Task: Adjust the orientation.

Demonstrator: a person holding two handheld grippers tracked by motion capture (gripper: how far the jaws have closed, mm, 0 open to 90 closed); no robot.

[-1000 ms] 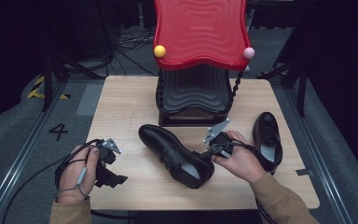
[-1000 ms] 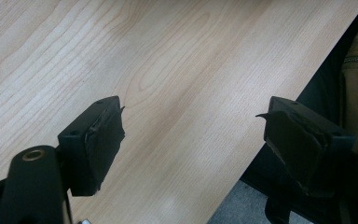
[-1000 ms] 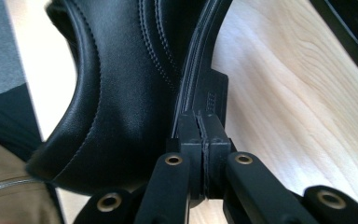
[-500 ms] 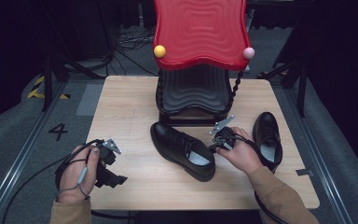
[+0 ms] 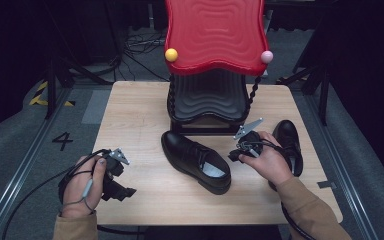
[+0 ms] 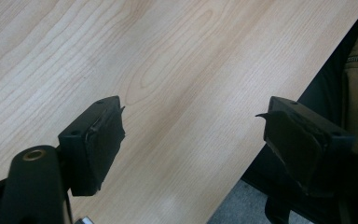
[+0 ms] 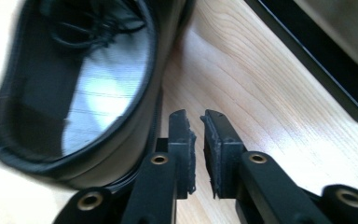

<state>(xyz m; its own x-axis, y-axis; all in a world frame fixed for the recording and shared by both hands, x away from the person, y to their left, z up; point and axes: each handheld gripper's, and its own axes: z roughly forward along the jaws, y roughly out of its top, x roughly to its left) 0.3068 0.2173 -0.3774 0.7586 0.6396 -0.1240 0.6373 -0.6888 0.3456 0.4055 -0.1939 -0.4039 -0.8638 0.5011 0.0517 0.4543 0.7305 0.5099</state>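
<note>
A black leather shoe (image 5: pixel 195 160) lies aslant in the middle of the wooden table (image 5: pixel 140 115), heel toward the front right. My right gripper (image 5: pixel 234 155) sits just right of that heel, jaws together with nothing between them. In the right gripper view the gripper (image 7: pixel 198 122) stands on bare wood beside the shoe's open heel (image 7: pixel 88 84), close to its wall. A second black shoe (image 5: pixel 287 135) lies behind the right hand. My left gripper (image 5: pixel 125 180) hovers at the table's front left edge; in the left gripper view it (image 6: pixel 191 135) is wide open over wood.
A stand with a red wavy top (image 5: pixel 215 35) and a black ribbed base (image 5: pixel 207 100) rises at the back centre; its base edge (image 7: pixel 317 60) is near my right gripper. A yellow ball (image 5: pixel 171 55) and a pink ball (image 5: pixel 266 56) sit on its corners.
The middle shoe has shifted right and back along with my right gripper, which now sits beside the heel. The left gripper has stayed put.
</note>
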